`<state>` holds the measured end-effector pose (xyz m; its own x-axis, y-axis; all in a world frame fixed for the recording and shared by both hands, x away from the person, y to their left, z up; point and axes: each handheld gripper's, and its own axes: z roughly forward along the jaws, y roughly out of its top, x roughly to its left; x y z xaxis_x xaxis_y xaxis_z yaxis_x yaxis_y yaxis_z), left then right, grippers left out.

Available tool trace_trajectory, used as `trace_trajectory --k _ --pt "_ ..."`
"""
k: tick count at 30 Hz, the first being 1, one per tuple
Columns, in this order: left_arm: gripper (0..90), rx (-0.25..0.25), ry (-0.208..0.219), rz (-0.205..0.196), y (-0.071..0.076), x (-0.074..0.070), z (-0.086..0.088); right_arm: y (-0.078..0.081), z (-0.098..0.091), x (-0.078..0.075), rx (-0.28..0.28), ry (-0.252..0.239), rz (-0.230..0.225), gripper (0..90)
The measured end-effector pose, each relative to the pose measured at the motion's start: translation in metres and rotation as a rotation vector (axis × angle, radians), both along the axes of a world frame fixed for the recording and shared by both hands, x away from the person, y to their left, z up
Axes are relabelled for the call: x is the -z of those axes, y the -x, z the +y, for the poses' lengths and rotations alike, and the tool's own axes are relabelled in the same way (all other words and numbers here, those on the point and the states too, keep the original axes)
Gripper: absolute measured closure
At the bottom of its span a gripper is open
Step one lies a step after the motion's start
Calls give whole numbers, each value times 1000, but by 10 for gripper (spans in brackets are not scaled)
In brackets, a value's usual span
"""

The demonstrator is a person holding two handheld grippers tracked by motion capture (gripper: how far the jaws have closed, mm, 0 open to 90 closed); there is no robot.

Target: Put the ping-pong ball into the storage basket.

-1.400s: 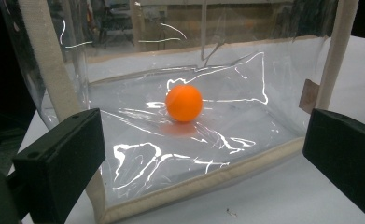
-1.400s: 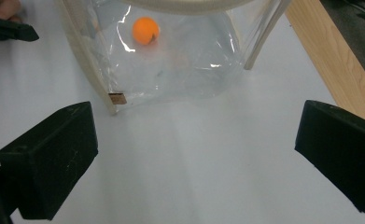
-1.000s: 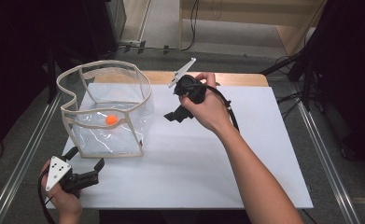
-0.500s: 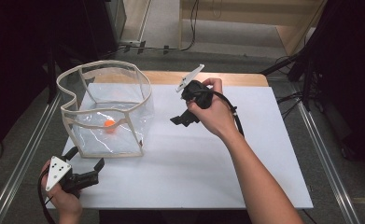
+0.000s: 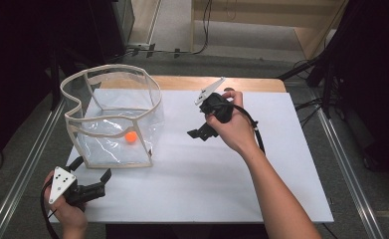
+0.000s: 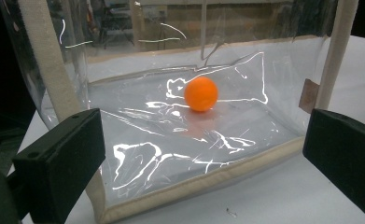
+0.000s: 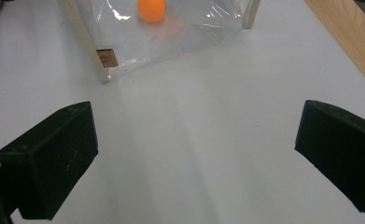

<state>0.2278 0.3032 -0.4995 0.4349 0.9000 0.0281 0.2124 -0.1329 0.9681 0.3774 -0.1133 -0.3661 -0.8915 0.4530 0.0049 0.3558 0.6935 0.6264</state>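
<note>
Left gripper is sitting wide open and empty just in front of the clear bag, where the orange ball is lying on the bag floor. Right gripper, right of the bag, is also gaping, holding nothing; a careless reach could be dragging the flimsy bag across the surface. Versus the earlier frame, right gripper is sitting slightly farther from the bag; left unchanged.

— What covers the worktop?
— A white sheet, wood showing along its far edge.
— What lies on it?
— A clear bag, just beyond the left gripper, left of the right gripper.
</note>
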Motion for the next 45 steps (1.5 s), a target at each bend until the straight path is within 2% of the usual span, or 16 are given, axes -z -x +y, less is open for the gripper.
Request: trace_trajectory --k 27,45 --pt "0 -1 -1 0 0 0 0 13 -29 20 46 -43 3 0" --pt "0 -1 -4 0 0 0 -1 22 -51 39 81 -72 22 0"
